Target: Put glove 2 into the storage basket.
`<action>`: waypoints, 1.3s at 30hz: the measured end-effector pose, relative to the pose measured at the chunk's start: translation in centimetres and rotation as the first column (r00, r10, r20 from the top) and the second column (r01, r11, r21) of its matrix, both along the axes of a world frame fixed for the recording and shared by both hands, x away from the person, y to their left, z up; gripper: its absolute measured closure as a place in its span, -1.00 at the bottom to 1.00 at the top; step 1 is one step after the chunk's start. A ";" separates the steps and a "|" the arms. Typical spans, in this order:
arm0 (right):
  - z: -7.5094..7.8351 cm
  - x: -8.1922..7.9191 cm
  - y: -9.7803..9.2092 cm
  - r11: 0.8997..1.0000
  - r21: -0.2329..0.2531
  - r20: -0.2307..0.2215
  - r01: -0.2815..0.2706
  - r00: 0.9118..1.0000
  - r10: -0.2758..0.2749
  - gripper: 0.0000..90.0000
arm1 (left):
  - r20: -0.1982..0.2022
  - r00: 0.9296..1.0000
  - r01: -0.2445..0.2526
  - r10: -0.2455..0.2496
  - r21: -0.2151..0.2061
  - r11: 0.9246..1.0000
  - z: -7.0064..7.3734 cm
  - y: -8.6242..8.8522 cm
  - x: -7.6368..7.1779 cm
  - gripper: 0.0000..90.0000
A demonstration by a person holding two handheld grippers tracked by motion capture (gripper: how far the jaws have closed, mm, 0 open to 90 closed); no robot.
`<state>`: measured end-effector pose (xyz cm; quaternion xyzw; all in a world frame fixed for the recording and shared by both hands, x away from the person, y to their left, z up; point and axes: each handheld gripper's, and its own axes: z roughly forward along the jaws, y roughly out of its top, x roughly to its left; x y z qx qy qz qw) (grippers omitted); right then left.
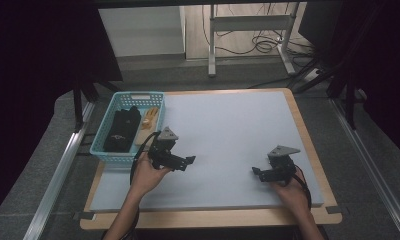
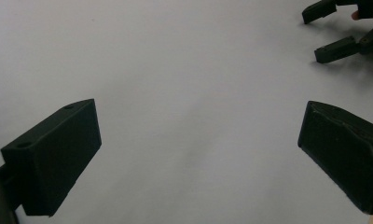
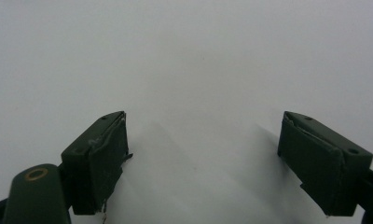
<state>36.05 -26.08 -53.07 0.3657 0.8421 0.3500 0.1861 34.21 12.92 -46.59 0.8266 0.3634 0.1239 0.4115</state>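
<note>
1. My left gripper (image 1: 188,161) hovers low over the pale grey surface (image 1: 228,130), just right of the turquoise basket (image 1: 108,150). Jaws wide apart, nothing between them; in the left gripper view only bare mat lies between them.
2. My right gripper (image 1: 258,172) sits near the front right of the surface, well apart from the basket. Jaws wide too, empty; the right gripper view shows plain mat between them.
3. The two grippers point roughly at each other across the bare middle; my right gripper's jaws appear far off at the top right of the left gripper view (image 2: 331,30).
4. The things to handle are in the basket at the left edge of the surface: a black folded fabric item (image 1: 122,131) on the left side, a tan/orange piece (image 1: 149,120) beside it on the right. Can't tell exactly what either is, too small.
5. My guess at why the basket sits at the side: it leaves the wide middle of the mat free as a working area.
6. Judgement: nothing picked yet. Left gripper is nearest the basket, so it likely reaches in first; the open jaws suit that.
</note>
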 end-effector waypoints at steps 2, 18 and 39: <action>0.0 0.0 0.0 1.000 0.000 0.000 0.000 1.000 0.000 -0.65 | 0.000 1.000 0.006 -0.006 -0.003 1.000 -0.3 -0.3 -0.2 -1.00; 0.0 0.0 0.0 1.000 0.000 0.000 0.000 1.000 0.000 -0.65 | -0.001 0.998 0.058 -0.058 0.003 0.998 -3.6 -2.3 -1.5 -1.00; 0.0 0.0 0.0 1.000 0.000 0.001 0.001 1.000 -0.001 -0.65 | -0.030 0.995 0.094 -0.091 0.098 0.991 -7.1 -3.8 -2.3 -1.00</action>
